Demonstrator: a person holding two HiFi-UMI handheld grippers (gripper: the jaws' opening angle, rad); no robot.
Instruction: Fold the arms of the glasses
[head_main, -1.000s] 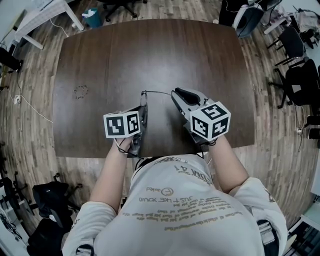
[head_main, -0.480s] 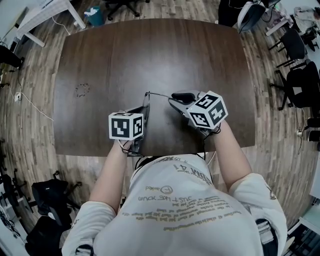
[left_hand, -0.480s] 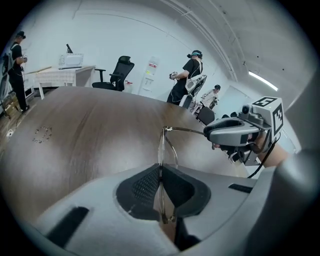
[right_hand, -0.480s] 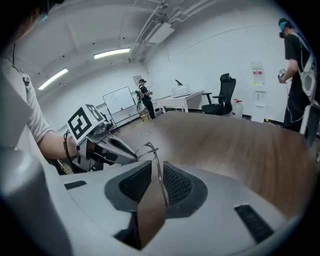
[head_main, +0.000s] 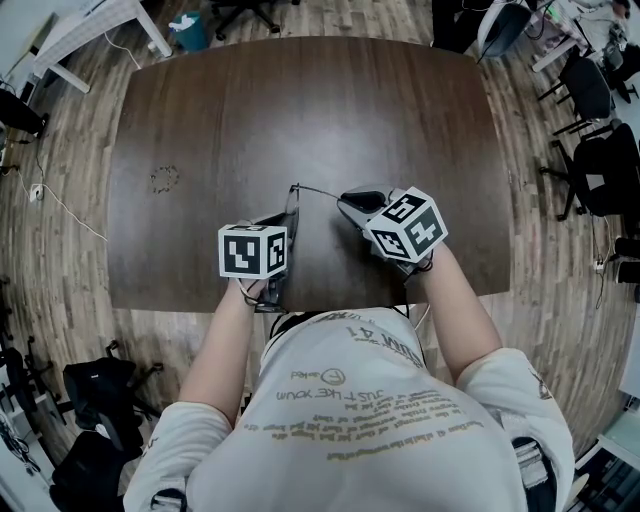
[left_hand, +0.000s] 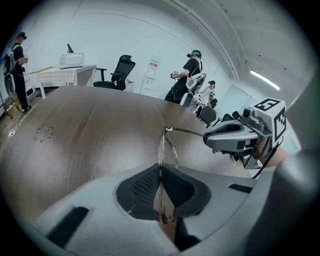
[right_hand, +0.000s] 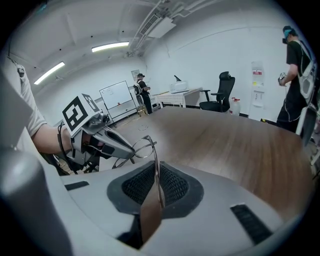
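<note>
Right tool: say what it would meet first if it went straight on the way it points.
The right tool, shut on the glasses arm, would likely meet their lens frame first, with the left tool gripping it right behind; depth is unclear.

A dark brown wooden worktop (head_main: 300, 100) with rounded corners stands on a pale plank floor (head_main: 70, 290). A faint ring-shaped mark (head_main: 164, 180) lies on its left half, well apart from the near edge.
</note>
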